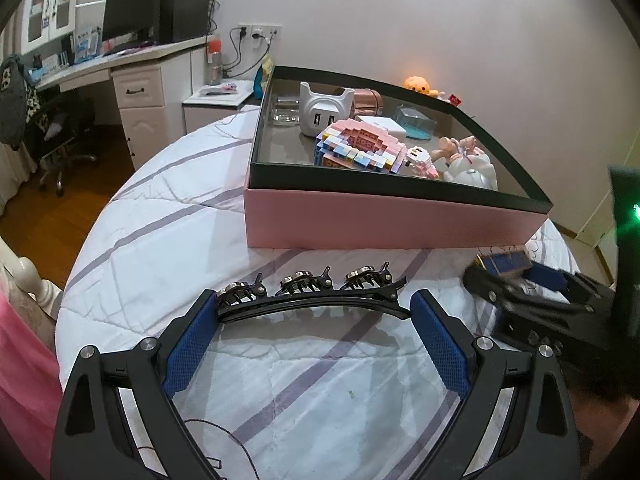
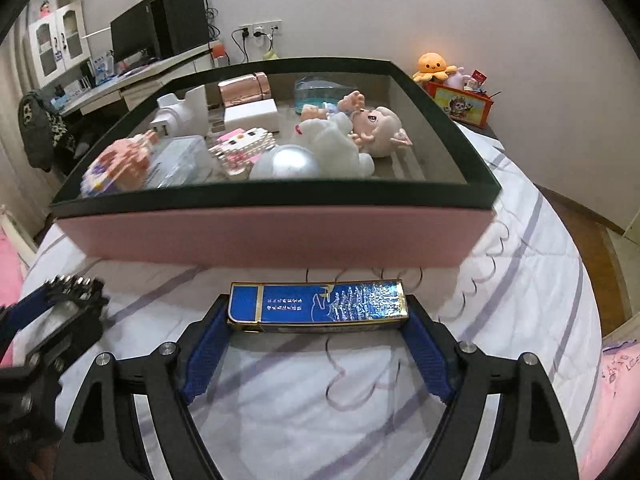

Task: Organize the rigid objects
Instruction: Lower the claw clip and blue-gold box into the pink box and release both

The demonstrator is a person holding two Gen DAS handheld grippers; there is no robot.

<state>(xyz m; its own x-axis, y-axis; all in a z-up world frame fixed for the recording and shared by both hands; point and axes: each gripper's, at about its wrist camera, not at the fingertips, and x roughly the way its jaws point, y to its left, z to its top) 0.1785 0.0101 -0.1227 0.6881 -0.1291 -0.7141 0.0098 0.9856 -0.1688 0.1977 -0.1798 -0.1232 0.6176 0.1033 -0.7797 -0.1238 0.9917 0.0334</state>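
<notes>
My left gripper (image 1: pixel 314 304) is shut on a long black hair clip (image 1: pixel 316 290) with three metal ornaments, held crosswise above the bed. My right gripper (image 2: pixel 318 316) is shut on a flat blue box (image 2: pixel 318 306) with gold trim, also held crosswise. Both are just in front of a pink storage box with a black rim (image 1: pixel 392 220), which also shows in the right wrist view (image 2: pixel 276 236). It holds several toys, block models and small boxes. The right gripper shows at the right of the left wrist view (image 1: pixel 516 276), and the left gripper at the left of the right wrist view (image 2: pixel 60 292).
The storage box sits on a white quilt with purple stripes (image 1: pixel 168 216). A desk with a monitor (image 1: pixel 128 12) stands at the back left, with an office chair (image 1: pixel 60 132) below it. An orange plush (image 2: pixel 434 65) and a red box (image 2: pixel 460 104) stand on a stand at the back right.
</notes>
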